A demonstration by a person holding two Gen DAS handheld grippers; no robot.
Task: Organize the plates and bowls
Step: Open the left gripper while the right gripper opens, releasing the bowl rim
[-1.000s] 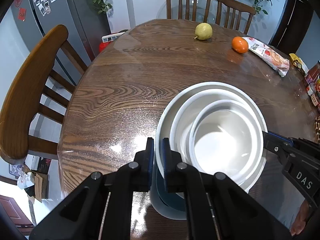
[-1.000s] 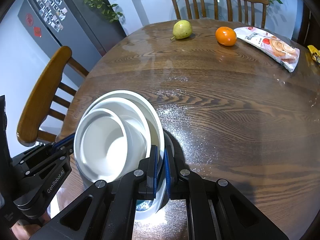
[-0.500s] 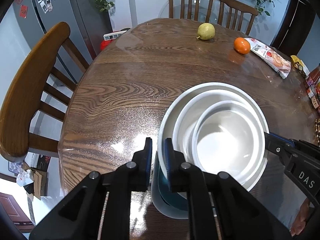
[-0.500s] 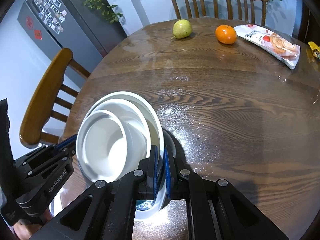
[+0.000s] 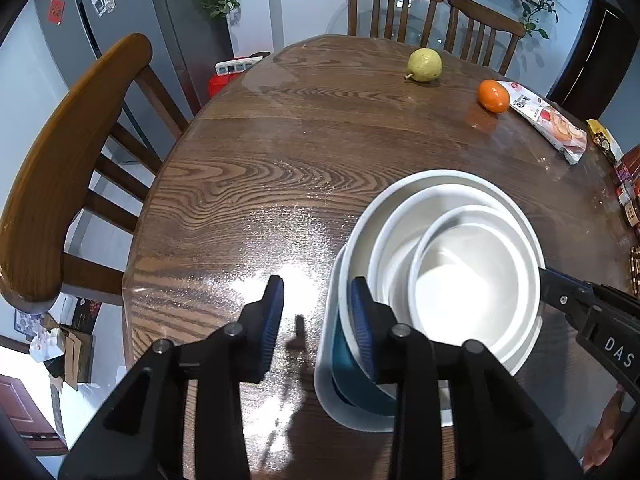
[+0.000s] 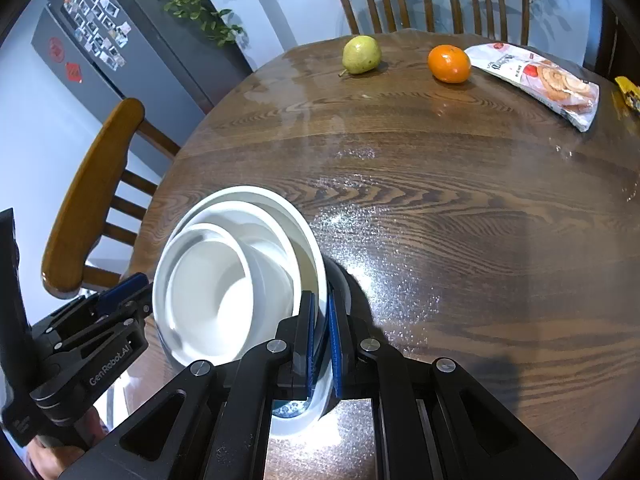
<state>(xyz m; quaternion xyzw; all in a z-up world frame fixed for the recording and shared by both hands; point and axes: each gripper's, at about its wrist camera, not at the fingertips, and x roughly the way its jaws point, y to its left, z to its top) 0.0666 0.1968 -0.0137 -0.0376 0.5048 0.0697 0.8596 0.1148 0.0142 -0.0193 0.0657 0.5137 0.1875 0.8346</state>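
Left gripper (image 5: 316,320) spread wide around the bowls' (image 5: 472,276) rim; right gripper (image 6: 320,344) clamps the stack's rim.

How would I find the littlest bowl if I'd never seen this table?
Start at the round wooden table and find the stack of white dishes at its near edge, by the two black grippers. The littlest bowl sits innermost, nested in two wider white ones. Its rim is the smallest ring, pushed off-centre rather than sitting in the middle.

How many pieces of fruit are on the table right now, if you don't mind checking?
2: a pear near the table's far edge, and an orange to its right, beside the snack packet. None seems hidden.
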